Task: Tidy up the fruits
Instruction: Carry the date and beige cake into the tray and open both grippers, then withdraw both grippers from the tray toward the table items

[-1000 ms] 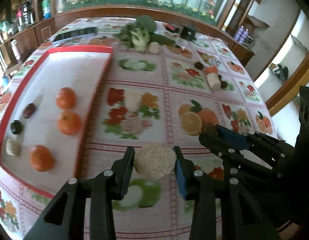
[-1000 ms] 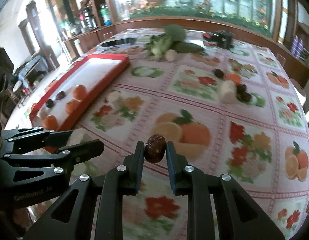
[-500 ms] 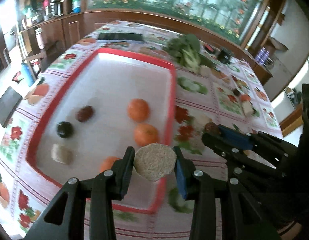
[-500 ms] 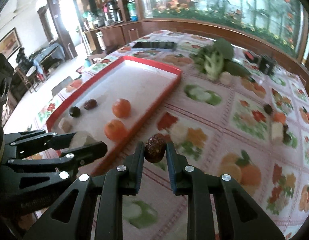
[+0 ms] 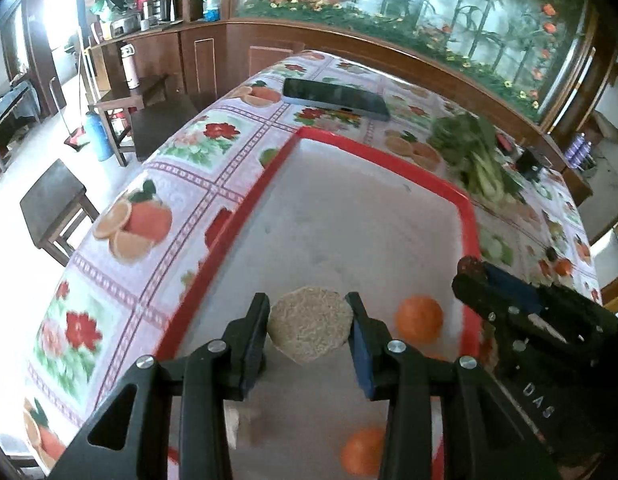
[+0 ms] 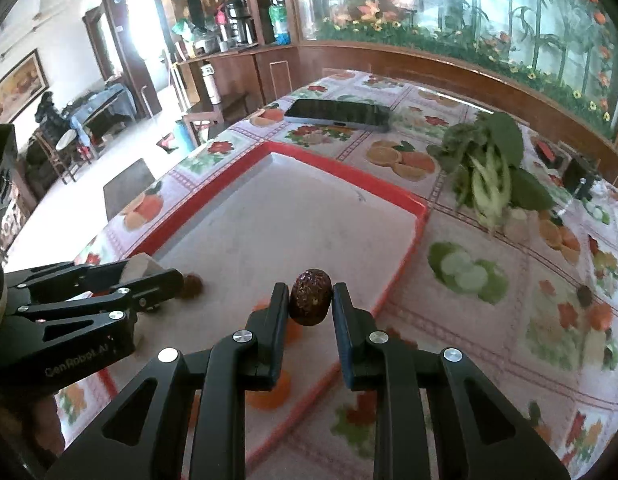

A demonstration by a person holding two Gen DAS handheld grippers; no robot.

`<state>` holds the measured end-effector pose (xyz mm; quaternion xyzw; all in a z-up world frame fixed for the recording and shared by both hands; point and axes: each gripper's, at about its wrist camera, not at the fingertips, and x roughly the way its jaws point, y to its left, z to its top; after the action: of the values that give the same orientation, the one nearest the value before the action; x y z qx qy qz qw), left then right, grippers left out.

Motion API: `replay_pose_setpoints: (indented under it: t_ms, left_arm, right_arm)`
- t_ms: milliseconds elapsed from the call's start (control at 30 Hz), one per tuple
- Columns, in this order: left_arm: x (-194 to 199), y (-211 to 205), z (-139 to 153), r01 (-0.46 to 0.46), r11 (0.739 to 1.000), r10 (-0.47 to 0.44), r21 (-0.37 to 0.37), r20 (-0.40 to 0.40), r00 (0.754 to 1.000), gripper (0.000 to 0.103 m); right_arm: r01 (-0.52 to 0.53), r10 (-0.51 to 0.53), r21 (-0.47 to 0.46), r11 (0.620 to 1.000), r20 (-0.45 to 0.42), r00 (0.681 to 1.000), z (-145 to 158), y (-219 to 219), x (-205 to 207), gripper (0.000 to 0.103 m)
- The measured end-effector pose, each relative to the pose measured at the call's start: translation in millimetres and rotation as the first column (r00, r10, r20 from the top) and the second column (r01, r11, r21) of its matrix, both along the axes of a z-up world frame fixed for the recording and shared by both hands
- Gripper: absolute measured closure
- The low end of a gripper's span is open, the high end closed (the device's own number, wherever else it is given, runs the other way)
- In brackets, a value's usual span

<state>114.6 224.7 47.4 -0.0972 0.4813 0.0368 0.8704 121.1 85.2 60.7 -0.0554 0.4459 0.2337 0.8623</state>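
Note:
My left gripper is shut on a round tan fruit slice and holds it above the red-rimmed tray. My right gripper is shut on a dark red date above the tray's right part. Oranges lie on the tray under the grippers, one low in the left wrist view. Another dark date lies on the tray near the left gripper. The right gripper shows at the tray's right rim.
A phone lies beyond the tray's far end. Leafy greens lie to the tray's right. More fruit pieces sit far right on the tablecloth. The table's left edge drops to stools and floor.
Both grippers, still holding their fruit, have moved left from the tablecloth to over the tray and further toward its far end.

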Motion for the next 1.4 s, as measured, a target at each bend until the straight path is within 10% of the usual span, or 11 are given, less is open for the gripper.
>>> replay_pose_setpoints:
  t_ms: [867, 1400]
  left_arm:
    - [46, -9, -31, 0.007, 0.997, -0.002, 0.074, -0.065, 0.998, 0.061]
    - [32, -11, -22, -0.021, 0.992, 0.029, 0.125, -0.065, 0.997, 0.035]
  right_arm:
    - [-0.034, 0.030, -0.052, 0.998, -0.068, 0.997, -39, 13, 41, 0.075]
    - [-0.001, -0.004, -0.075, 0.997, -0.071, 0.998, -29, 5, 28, 0.070]
